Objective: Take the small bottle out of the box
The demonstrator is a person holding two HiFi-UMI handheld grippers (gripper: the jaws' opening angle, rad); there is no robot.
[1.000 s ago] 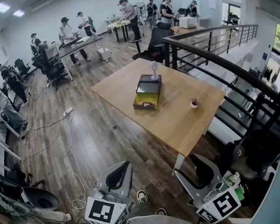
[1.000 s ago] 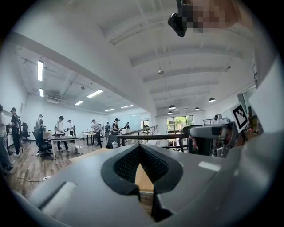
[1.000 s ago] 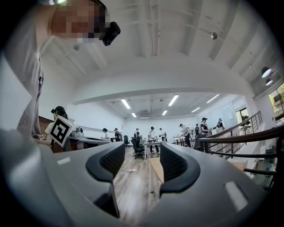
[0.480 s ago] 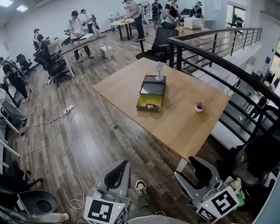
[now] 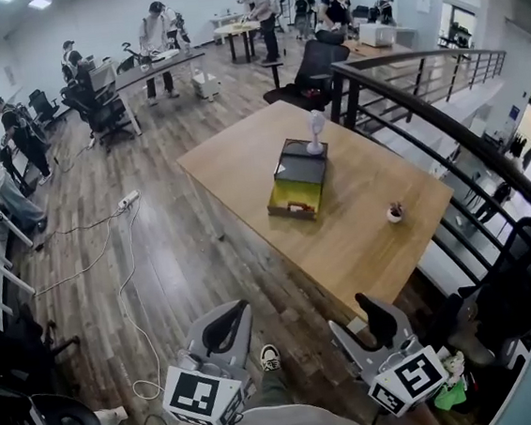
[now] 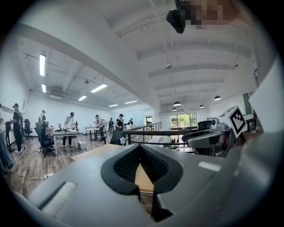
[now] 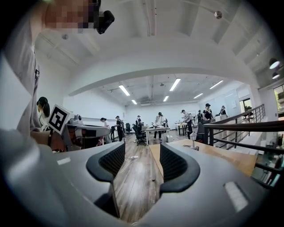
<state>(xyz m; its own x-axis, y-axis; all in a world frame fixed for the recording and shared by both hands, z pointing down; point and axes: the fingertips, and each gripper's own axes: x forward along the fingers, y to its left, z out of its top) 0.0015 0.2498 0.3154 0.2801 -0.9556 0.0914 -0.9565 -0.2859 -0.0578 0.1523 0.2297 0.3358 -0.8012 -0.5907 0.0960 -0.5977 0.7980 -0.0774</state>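
Observation:
On the wooden table (image 5: 362, 234) ahead lies an open box (image 5: 298, 183) with a dark lid part and a yellow-green front. A small white bottle (image 5: 315, 132) stands upright at the box's far end; I cannot tell whether it is inside. Both grippers hang low near my body, far short of the table. My left gripper (image 5: 238, 310) has its fingertips together with nothing between them. My right gripper (image 5: 353, 313) is open and empty. In the right gripper view the bottle (image 7: 193, 137) shows small on the table (image 7: 213, 153), past the parted jaws of the right gripper (image 7: 142, 155).
A tiny potted plant (image 5: 395, 212) sits near the table's right edge. A black railing (image 5: 425, 115) runs behind and right of the table. A cable and power strip (image 5: 128, 202) lie on the wood floor at left. A black office chair (image 5: 311, 65) stands beyond the table; people work at far desks.
The table and box have slid lower and nearer in the head view, so I have come closer. Both grippers keep the same pose by my body.

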